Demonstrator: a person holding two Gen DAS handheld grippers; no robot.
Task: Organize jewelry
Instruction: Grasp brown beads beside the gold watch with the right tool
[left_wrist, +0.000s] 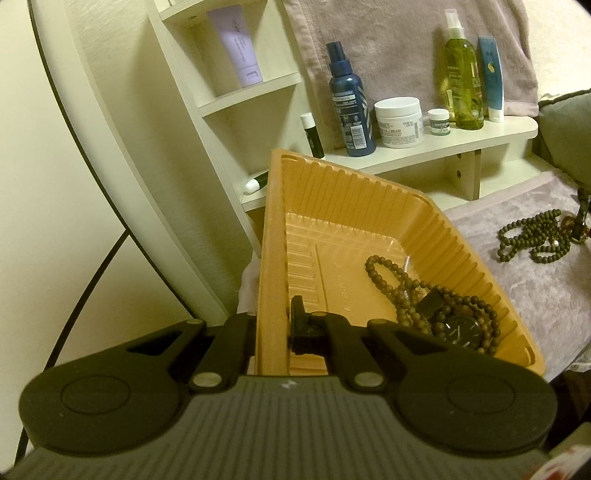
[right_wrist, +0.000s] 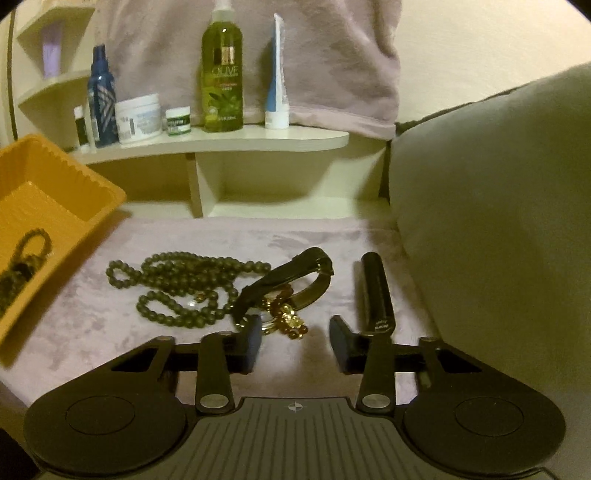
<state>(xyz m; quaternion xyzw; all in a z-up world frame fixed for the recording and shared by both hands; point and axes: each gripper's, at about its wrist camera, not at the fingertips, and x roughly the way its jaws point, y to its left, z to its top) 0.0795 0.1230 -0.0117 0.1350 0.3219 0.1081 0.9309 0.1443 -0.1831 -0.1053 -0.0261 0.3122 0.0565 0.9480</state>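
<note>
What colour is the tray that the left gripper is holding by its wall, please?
The tray is orange-yellow with ribbed walls, best seen in the left wrist view.

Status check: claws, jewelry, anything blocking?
Left claw clamped on orange tray wall. Right claw open, nearing gold charm. Black strap overlaps it.

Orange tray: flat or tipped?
Tipped. The left gripper is shut on the orange tray wall; beads and watch lie in its low corner.

left wrist view looks down close into the orange tray (left_wrist: 332, 206). right wrist view faces the shelf (right_wrist: 236, 142) beyond the cloth. both share tray and shelf.
</note>
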